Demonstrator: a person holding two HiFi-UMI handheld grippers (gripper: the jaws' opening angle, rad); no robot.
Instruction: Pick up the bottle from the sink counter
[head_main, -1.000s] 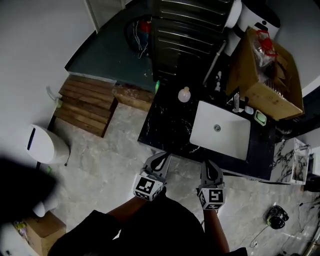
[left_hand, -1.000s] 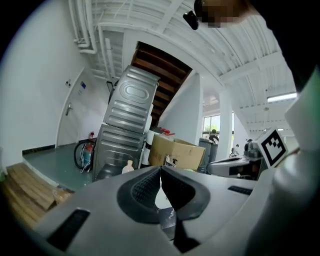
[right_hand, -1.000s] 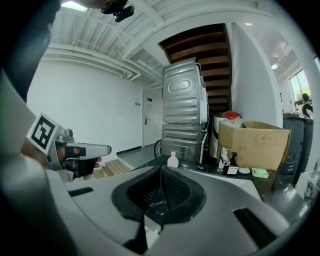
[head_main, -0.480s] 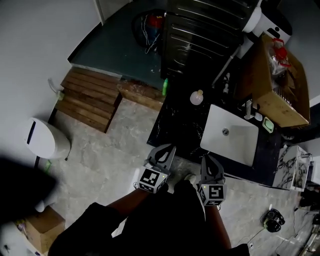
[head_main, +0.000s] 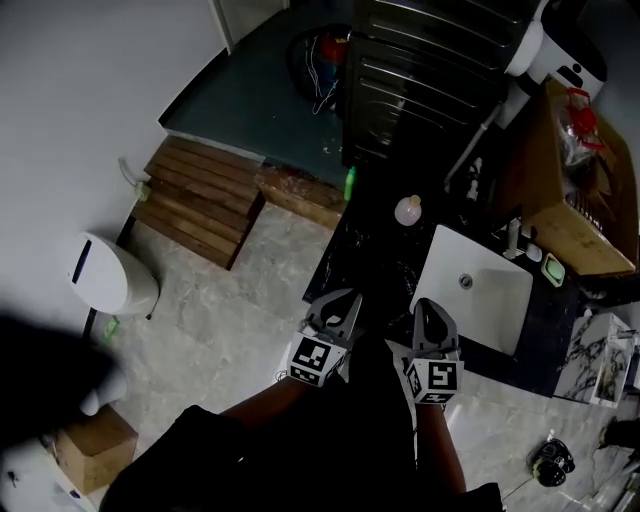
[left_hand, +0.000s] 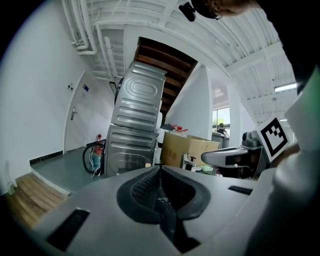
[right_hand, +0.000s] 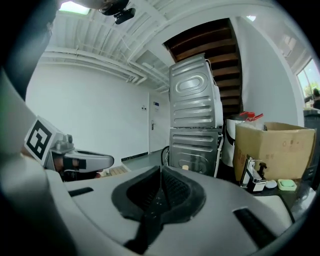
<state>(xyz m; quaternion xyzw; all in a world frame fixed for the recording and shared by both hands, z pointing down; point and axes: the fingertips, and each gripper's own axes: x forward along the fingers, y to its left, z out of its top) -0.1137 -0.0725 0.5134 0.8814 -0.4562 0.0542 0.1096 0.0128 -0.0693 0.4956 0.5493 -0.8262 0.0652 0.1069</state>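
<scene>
A small pale round bottle stands on the black sink counter, left of the white basin. A green bottle stands at the counter's far left corner. My left gripper and right gripper hover side by side at the counter's near edge, well short of both bottles. In the left gripper view the jaws are shut with nothing between them. The right gripper view shows its jaws shut and empty too. A pale cap peeks just over them.
A stacked washer and dryer rise behind the counter. A cardboard box sits at the right, with a faucet and green soap dish by the basin. Wooden steps and a white bin stand on the floor at left.
The person has stepped toward the counter, so it sits closer under the grippers. Both grippers have moved forward a little and stayed shut.
</scene>
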